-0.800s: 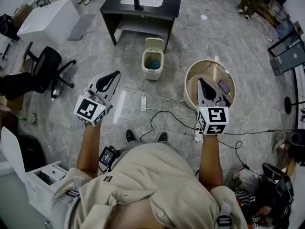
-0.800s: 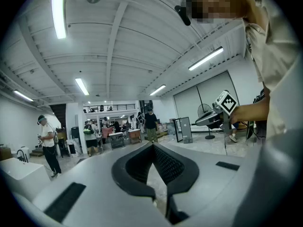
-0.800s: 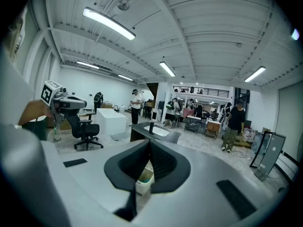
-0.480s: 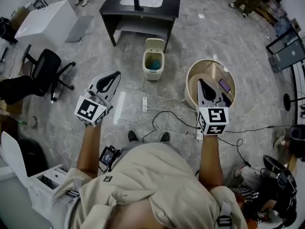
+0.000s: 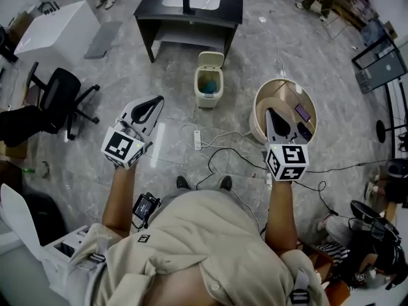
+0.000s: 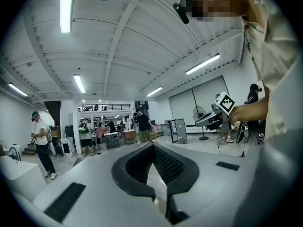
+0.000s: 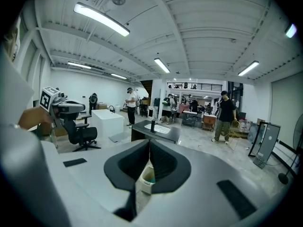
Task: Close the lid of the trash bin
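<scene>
1. Cream plastic trash bin (image 5: pixel 205 99) stands on the grey stone floor (image 5: pixel 306 50), just in front of a dark table (image 5: pixel 229 8) and well apart from both grippers.
2. Its lid (image 5: pixel 211 59) is tipped up and back at the far edge, so the mouth is open. Something teal (image 5: pixel 208 84) lies inside; I cannot tell what it is.
3. A beige round tub (image 5: pixel 257 104) sits on the floor to the bin's right. Two flat phone-like devices lie in it, one purplish (image 5: pixel 302 113) and one dark (image 5: pixel 305 132).
4. The table top has a pale basin (image 5: pixel 203 0) set into it, and a dark upright object (image 5: pixel 185 0) stands there.
5. The left gripper (image 5: pixel 157 99) has its jaws together at the tips with nothing between them. It is held out over the floor, to the left of the bin and nearer the person.
6. The right gripper (image 5: pixel 268 111) also has its jaws together and holds nothing. In the head view it overlaps the tub. In the right gripper view the bin shows far off through the gap below the closed tips, lid up.
7. A white power strip (image 5: pixel 197 139) and loose cables lie on the floor between the person and the bin.
</scene>
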Motion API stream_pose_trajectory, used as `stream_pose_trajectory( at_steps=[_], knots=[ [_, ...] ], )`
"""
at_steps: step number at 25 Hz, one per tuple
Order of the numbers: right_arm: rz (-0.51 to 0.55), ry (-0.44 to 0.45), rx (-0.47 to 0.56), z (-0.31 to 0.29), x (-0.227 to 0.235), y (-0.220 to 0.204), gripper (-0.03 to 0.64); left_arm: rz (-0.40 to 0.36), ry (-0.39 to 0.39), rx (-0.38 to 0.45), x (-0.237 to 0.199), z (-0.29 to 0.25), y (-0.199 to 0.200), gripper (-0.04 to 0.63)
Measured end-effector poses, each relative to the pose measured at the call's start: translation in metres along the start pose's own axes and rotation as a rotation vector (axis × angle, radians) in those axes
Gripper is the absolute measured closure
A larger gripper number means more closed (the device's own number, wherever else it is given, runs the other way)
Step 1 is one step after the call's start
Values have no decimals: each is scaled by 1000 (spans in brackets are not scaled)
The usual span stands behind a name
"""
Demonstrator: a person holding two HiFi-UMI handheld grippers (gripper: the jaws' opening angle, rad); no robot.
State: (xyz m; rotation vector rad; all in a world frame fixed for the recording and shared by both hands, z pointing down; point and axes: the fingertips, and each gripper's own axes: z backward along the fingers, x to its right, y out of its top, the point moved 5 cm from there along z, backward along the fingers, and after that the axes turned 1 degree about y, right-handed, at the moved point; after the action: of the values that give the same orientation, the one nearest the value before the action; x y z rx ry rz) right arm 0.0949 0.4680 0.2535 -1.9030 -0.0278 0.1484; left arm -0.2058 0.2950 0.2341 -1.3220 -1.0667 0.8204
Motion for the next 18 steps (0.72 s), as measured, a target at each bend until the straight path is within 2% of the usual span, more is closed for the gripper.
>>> stream_pose_trajectory(
  at_steps=[6, 10, 18],
  knots=[
    [1, -45, -11, -11, -38, -2, 592, -3, -26, 13, -31, 26, -19, 580],
    [7, -63, -28, -18, -61, -1, 592, 26, -26, 12, -50, 40, -25, 580],
    [29, -68, -64, -26, -77, 1, 592, 48, -36, 42, -63, 49, -38, 580]
  ],
)
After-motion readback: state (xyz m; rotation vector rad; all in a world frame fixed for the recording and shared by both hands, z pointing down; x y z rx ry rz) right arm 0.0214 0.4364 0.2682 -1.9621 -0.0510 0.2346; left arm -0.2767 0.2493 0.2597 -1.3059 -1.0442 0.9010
